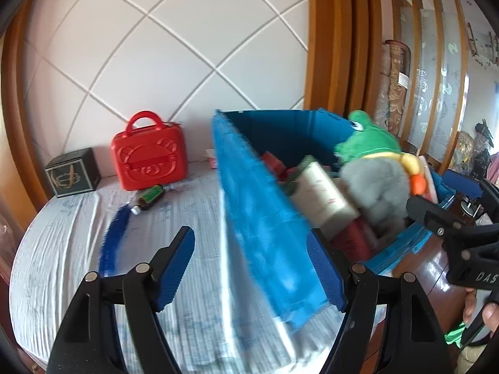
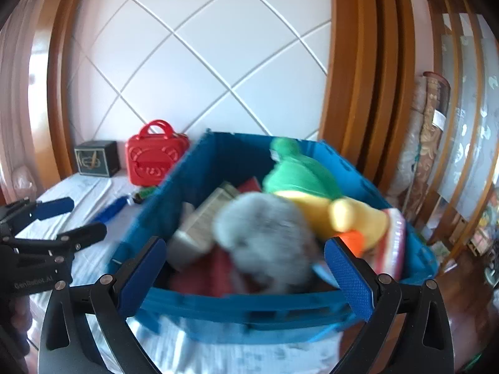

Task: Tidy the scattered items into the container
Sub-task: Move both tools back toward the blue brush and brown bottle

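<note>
**Presently: remaining items lie left of the bin, on the left gripper's side**

The items not yet stowed lie on the bed cover (image 1: 71,249), to the left of the blue container (image 1: 265,218). A blue folded umbrella (image 1: 113,240) rests flat there, its long axis running from near the left gripper diagonally away toward the headboard. A small green-labelled bottle (image 1: 149,198) lies on its side just beyond the umbrella's far end; whether the two touch cannot be resolved. Behind these stand a red carry case (image 1: 149,155) and a dark box (image 1: 73,173), both upright against the headboard.

The container itself already holds several things: a green frog plush (image 2: 296,171), a grey plush (image 2: 265,233) and a pale carton (image 1: 321,190), piled up to its rim or above it.

The left gripper (image 1: 249,274) has its jaws apart with nothing gripped; the container's near corner merely appears between them. The umbrella lies ahead and to the left of this gripper, its near end just beyond the left finger.

The right gripper (image 2: 249,271) stands with jaws wide apart and empty, facing the container's near wall, with the whole bin between it and the loose items.

Judgement: the left hand is the nearer one for the next pick. Because the umbrella lies lengthwise along the approach, the jaws should straddle its narrow width, not its length.
</note>
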Motion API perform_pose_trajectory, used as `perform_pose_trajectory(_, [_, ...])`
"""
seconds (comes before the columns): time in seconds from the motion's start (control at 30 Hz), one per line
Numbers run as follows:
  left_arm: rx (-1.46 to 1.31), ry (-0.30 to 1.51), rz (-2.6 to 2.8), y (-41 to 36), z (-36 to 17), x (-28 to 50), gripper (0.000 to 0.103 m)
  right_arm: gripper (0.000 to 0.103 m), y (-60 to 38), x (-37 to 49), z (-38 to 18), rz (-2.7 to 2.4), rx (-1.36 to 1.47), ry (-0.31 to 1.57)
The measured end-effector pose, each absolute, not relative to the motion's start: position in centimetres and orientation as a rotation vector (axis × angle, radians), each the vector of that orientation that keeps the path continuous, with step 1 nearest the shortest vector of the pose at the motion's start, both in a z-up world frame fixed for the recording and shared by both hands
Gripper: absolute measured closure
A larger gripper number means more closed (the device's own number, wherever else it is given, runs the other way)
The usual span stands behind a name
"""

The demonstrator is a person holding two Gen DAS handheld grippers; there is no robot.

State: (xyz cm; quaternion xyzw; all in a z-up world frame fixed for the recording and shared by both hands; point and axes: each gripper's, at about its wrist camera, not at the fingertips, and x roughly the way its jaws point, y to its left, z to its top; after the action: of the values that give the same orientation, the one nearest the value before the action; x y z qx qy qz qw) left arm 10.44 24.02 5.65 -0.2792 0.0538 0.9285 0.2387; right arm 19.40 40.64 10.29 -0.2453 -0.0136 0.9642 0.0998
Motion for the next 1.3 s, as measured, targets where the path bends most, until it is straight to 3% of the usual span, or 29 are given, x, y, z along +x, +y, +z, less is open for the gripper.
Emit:
perform_pose_trajectory(0.37, [-0.884, 0.092, 2.609, 7.9, 2.5, 5.2, 0.029, 0.000, 28.4, 14.9, 10.6, 2.881, -0.717, 0.045])
perform_pose_trajectory(0.57, [-1.025, 0.009, 2.649, 2.6, 0.0, 1.1, 0.029, 0.000, 23.2, 9.8, 9.0, 2.926, -0.860, -0.037])
perform_pose_trajectory(0.73, [-1.115, -0.057, 2.695, 0.9, -1.8, -2.5, 0.029, 0.000, 21.3, 4.6, 7.1, 2.995, -0.941, -0.070])
perform_pose_trajectory(1.3, [-1.421, -0.001, 2.637, 0.9, -10.7, -17.1, 0.029, 0.000, 18.5, -13.6, -2.6, 2.987, -1.331, 0.024])
